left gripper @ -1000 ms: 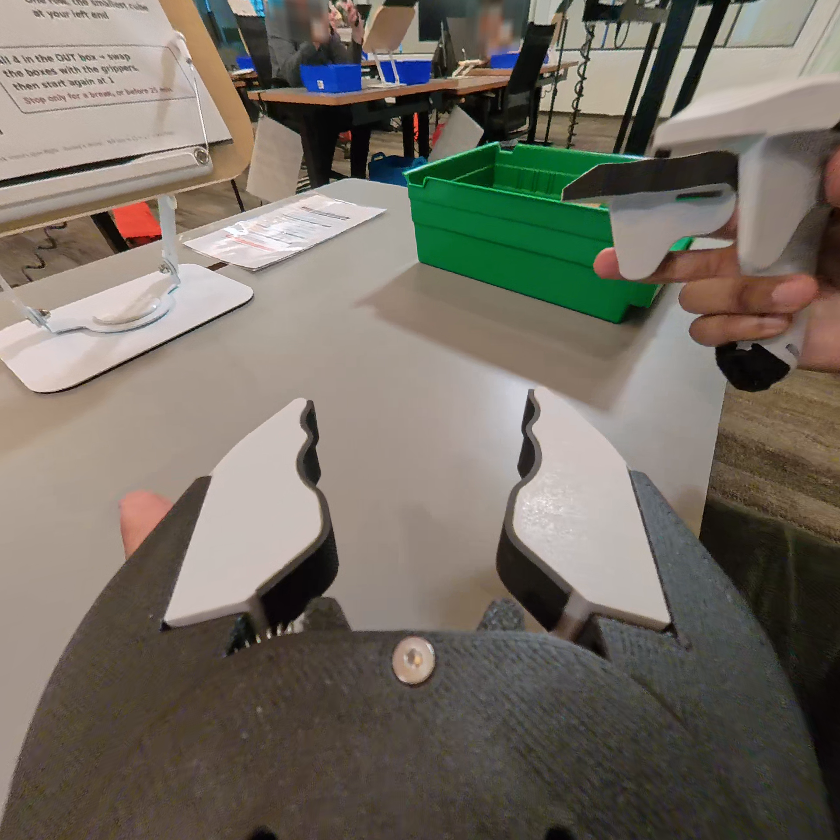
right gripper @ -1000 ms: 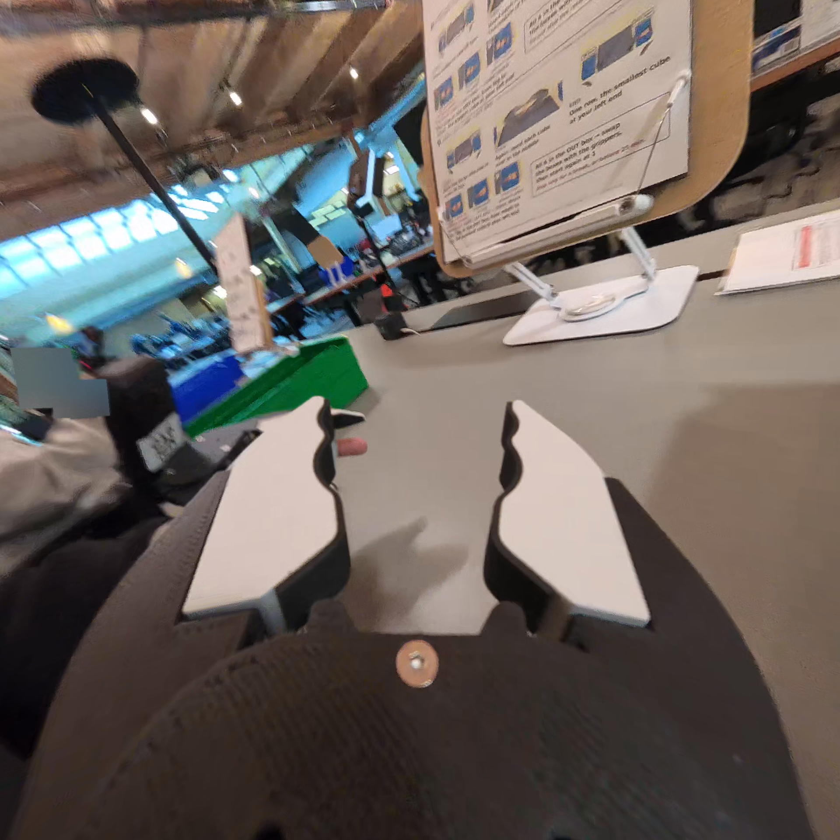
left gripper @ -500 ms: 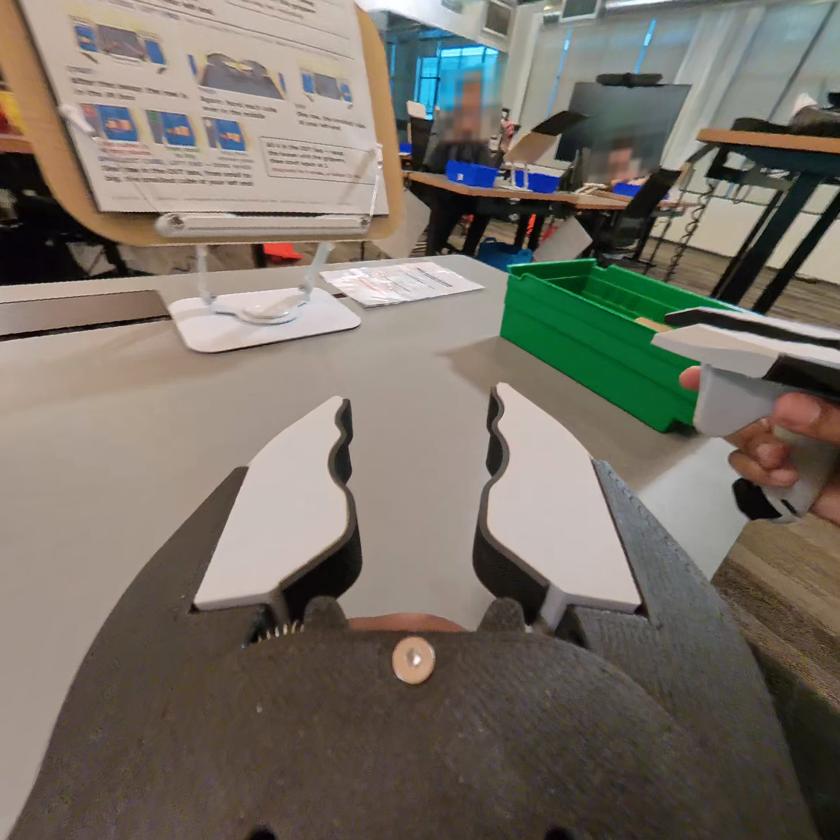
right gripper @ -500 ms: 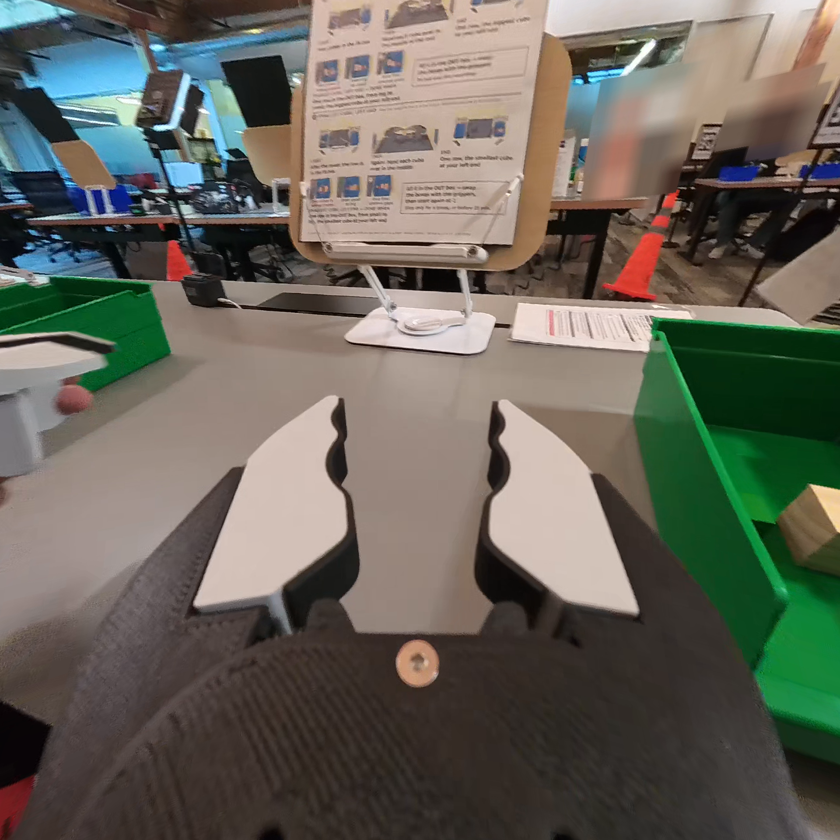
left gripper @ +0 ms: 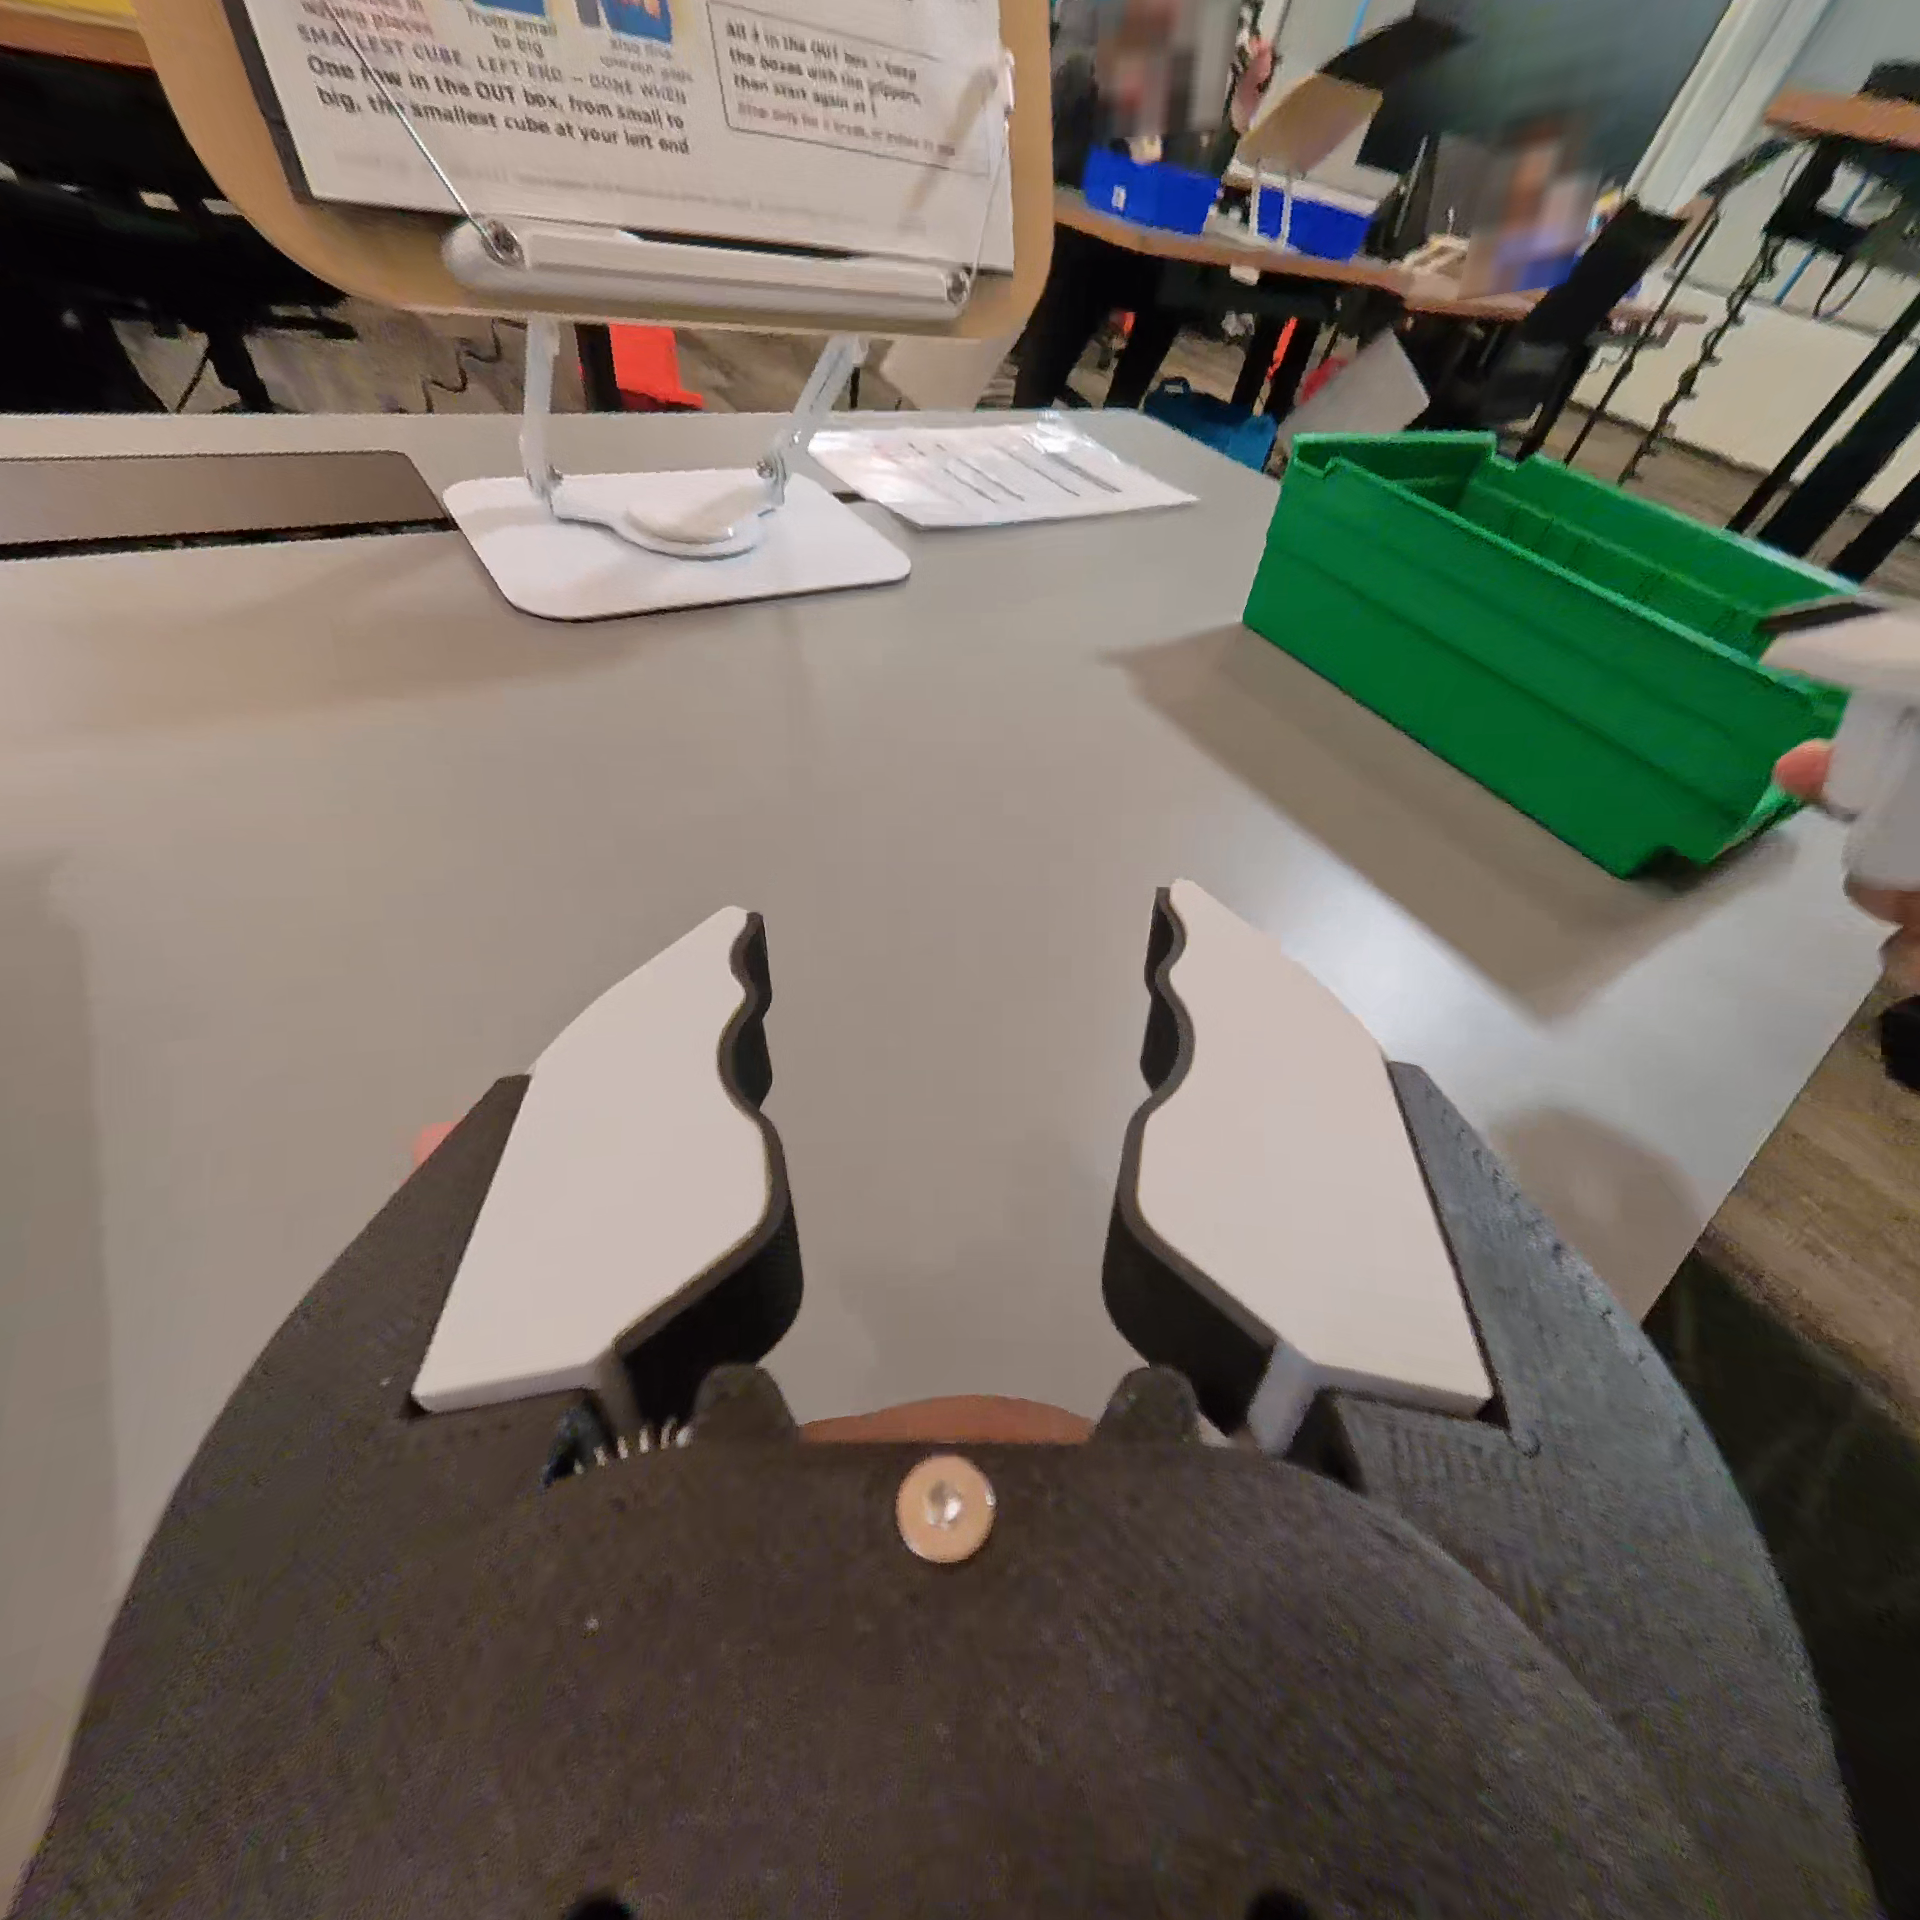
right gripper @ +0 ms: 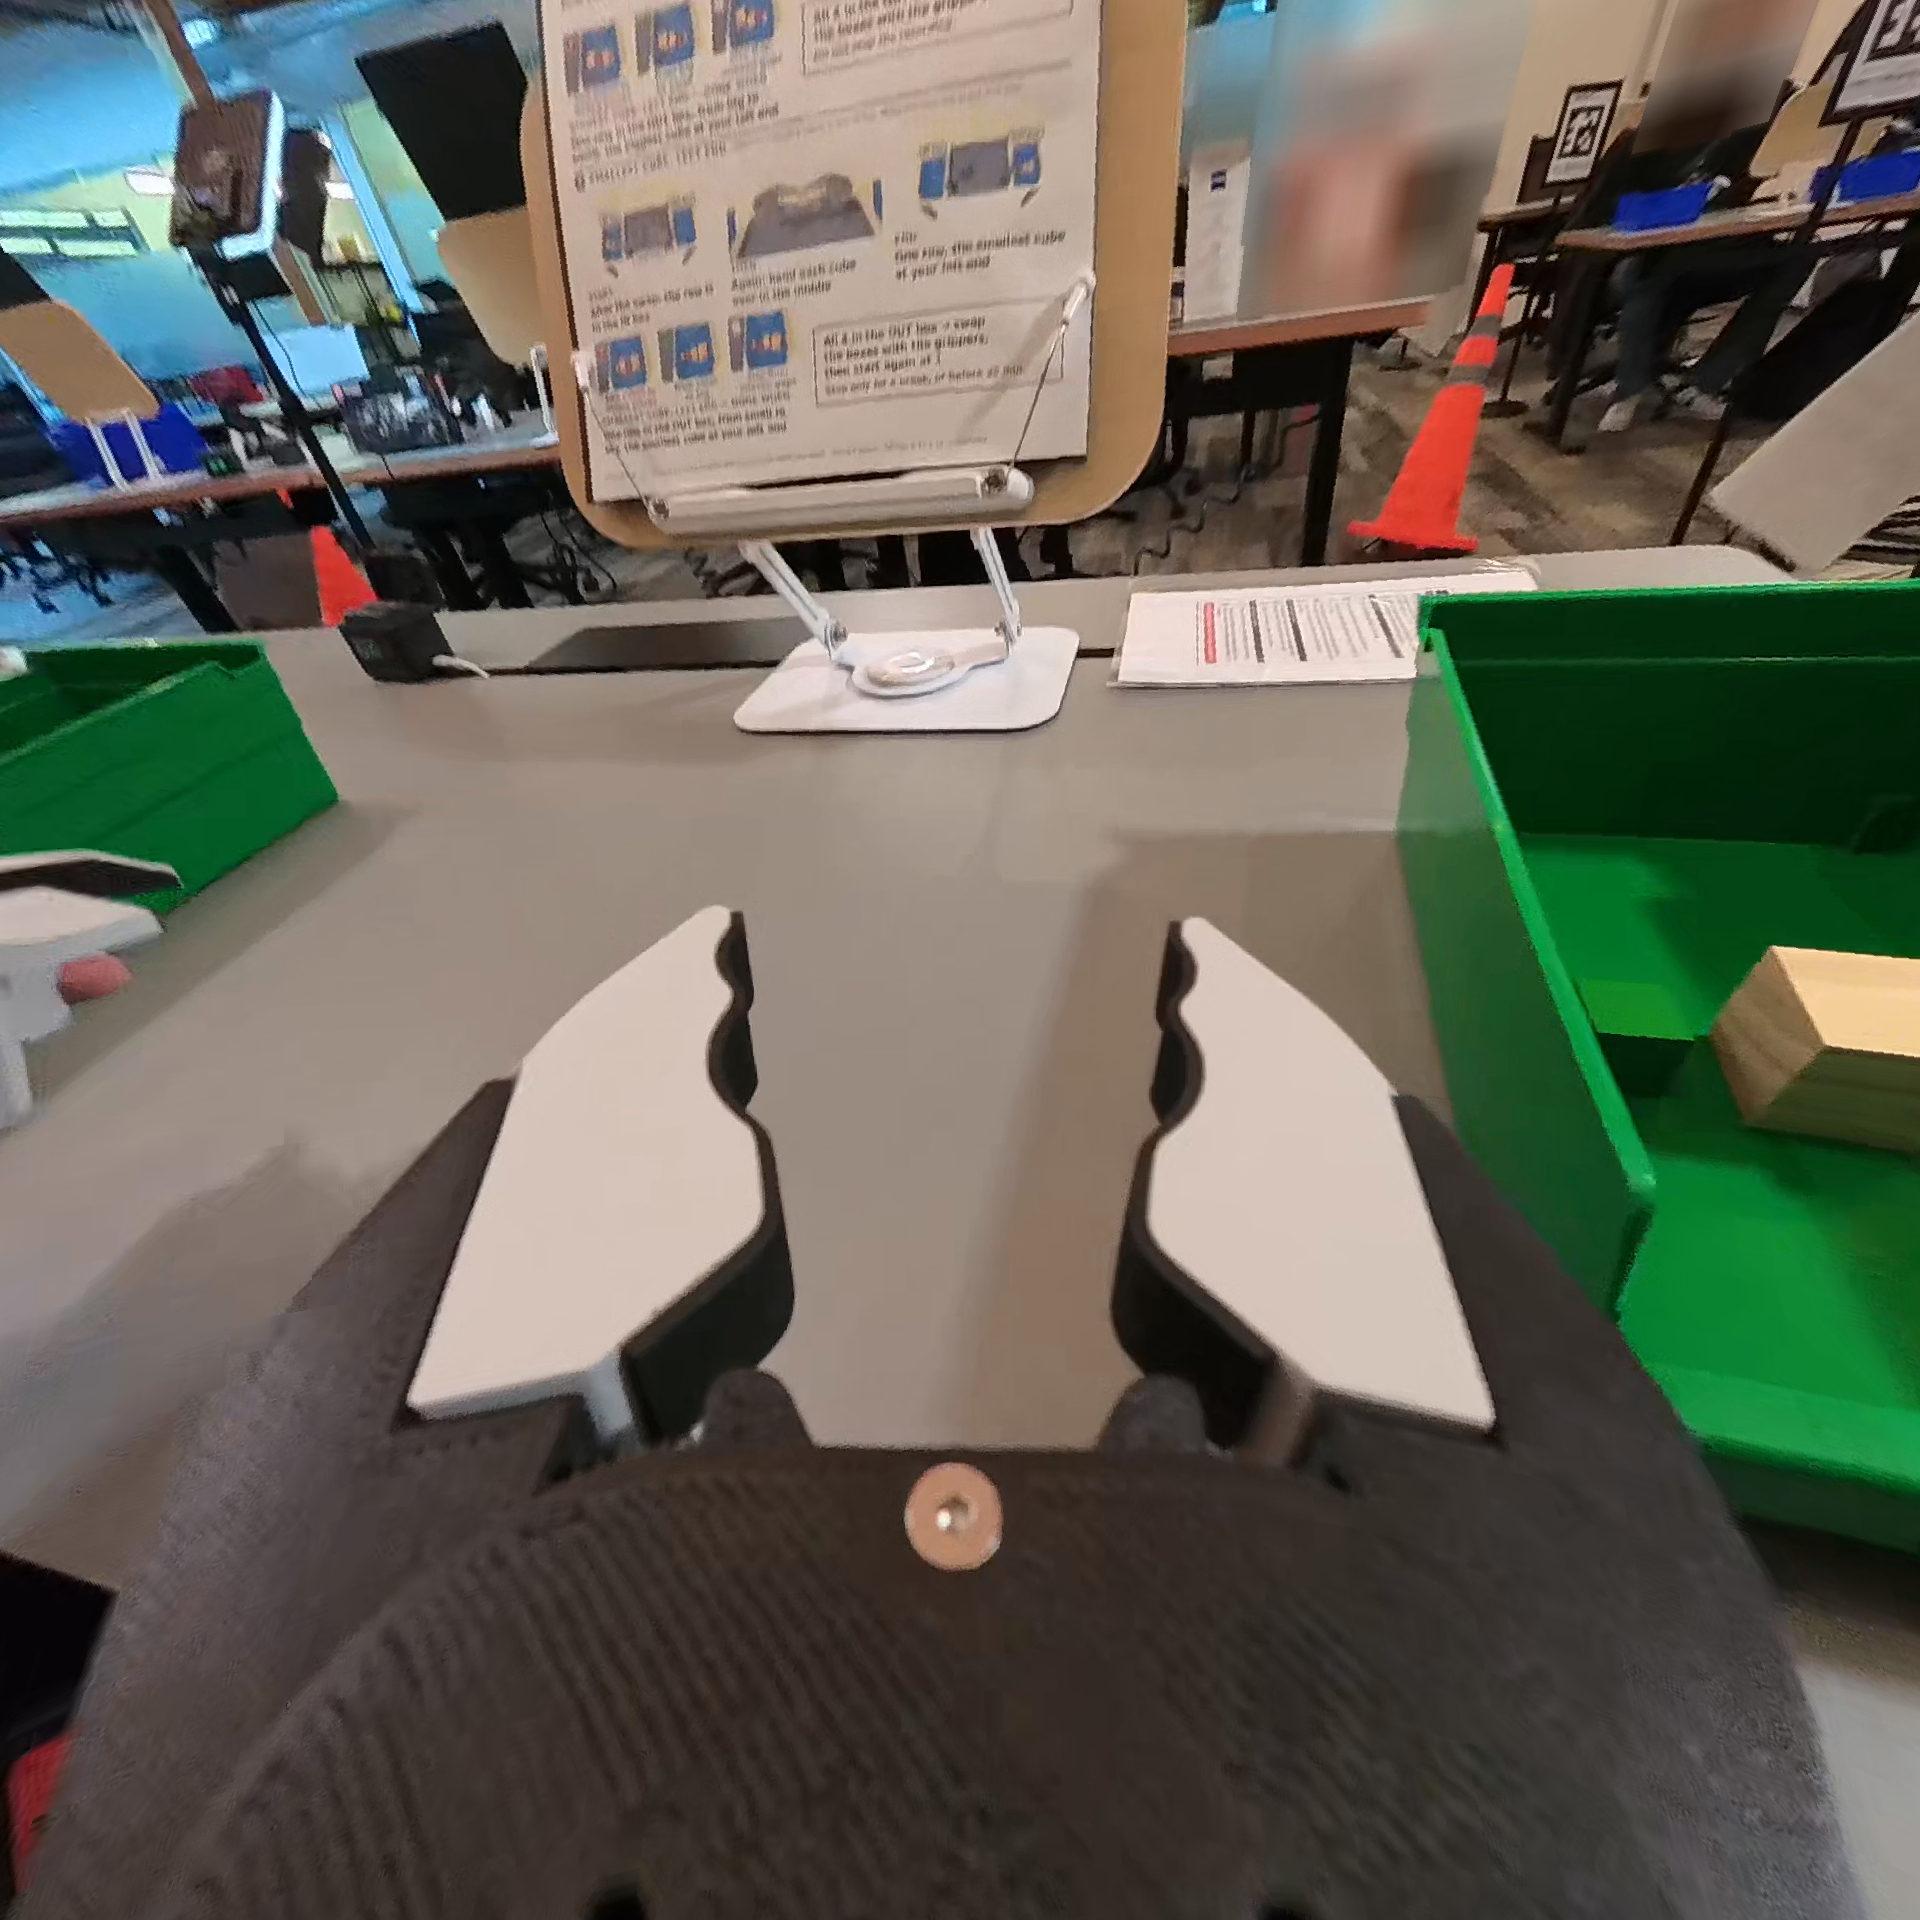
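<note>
My left gripper (left gripper: 956, 914) is open and empty above the grey table (left gripper: 520, 790). My right gripper (right gripper: 956, 925) is open and empty too, over the table's middle. A green bin (right gripper: 1496, 935) stands just right of the right gripper and holds a wooden block (right gripper: 1829, 1049). The same bin (left gripper: 1507, 634) shows at the right in the left wrist view. A second green bin (right gripper: 156, 769) stands at the far left. The left gripper also shows at the left edge of the right wrist view (right gripper: 62, 904), and the right gripper shows at the right edge of the left wrist view (left gripper: 1860, 644).
An instruction sheet on a white stand (right gripper: 904, 675) stands at the back middle of the table. A laminated paper (right gripper: 1268, 634) lies beside it. A small black box with a cable (right gripper: 384, 644) sits at the back left. Orange cones (right gripper: 1444, 426) and other desks are beyond.
Both grippers' jaws have opened a little wider. The left view has tilted down and closer to the stand. The right view has tilted down slightly toward the table and the bin.
</note>
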Demonstrator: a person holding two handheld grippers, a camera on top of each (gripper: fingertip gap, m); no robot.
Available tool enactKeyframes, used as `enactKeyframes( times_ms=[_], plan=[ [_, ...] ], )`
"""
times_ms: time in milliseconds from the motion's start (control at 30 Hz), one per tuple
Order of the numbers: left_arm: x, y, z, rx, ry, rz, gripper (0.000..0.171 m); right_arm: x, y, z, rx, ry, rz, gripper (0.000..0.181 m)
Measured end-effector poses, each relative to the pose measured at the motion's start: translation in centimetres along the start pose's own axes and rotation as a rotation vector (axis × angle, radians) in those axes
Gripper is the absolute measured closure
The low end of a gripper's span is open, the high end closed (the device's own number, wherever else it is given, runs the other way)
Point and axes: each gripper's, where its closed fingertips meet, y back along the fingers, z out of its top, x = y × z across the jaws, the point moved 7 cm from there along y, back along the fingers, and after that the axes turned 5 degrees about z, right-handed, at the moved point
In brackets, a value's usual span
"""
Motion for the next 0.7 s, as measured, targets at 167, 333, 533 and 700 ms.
enactKeyframes(
  times_ms=[167,333,533,700],
  plan=[
    [-0.2,0.1,0.6,-0.083,-0.001,-0.038,0.131,-0.4,-0.6,-0.8,0.015,0.025,0.0,0.101],
    [-0.1,-0.7,0.6,-0.072,0.111,-0.107,0.123,-1.4,-0.5,-0.6,-0.031,0.073,-0.024,0.106],
    [-1.0,-1.0,0.2,-0.033,0.164,-0.172,0.118,-2.1,0.2,-0.1,-0.061,0.148,-0.062,0.122],
    [-1.9,-0.4,0.3,-0.039,0.128,-0.186,0.116,-3.8,0.8,0.2,-0.076,0.074,-0.091,0.117]
  ],
)
